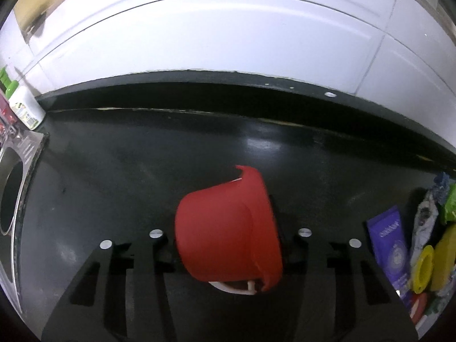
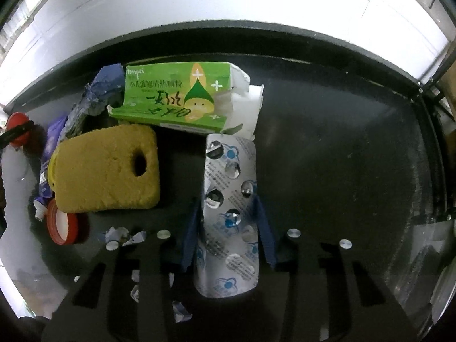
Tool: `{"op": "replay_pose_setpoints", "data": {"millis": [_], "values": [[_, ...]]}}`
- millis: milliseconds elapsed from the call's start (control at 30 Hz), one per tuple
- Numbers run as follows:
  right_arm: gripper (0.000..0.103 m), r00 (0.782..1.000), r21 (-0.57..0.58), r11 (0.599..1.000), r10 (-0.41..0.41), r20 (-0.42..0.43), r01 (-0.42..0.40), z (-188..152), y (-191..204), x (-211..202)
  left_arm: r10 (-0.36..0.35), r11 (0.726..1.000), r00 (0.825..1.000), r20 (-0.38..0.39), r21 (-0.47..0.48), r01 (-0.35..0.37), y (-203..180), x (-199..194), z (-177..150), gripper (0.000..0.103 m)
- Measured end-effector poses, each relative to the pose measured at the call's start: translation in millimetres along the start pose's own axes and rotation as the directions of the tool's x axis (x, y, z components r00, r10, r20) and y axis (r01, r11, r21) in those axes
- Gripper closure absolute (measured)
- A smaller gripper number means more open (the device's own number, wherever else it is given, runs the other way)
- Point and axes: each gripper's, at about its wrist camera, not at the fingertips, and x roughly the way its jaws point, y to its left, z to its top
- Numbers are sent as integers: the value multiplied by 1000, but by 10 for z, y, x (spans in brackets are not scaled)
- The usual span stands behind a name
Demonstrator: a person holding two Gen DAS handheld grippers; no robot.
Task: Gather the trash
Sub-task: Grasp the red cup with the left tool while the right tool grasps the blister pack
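Between the right gripper's (image 2: pixel 228 222) blue fingers (image 2: pixel 189 236) on the dark table (image 2: pixel 342 156), a thin, light, springy foil blister pack (image 2: pixel 228 216) is pinched by its long edges, while the left gripper (image 1: pixel 228 236) clamps a stiff red tub (image 1: pixel 225 230).

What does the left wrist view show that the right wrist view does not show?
Only the left wrist view shows the left tool closed around a red bucket, a steel sink and a white bottle. Only the right wrist view shows the right tool closed on a silver blister pack and a red lid. Both views share the dark counter, the white wall, the purple tube, the yellow sponge and the green box.
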Motion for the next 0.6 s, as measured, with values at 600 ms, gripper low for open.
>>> {"op": "replay_pose_setpoints", "data": {"millis": [600], "values": [[65, 982, -25, 999, 38, 187, -34, -258, -22, -1137, -34, 996, 995, 92, 80, 26, -263, -1419, -693, 58]]}}
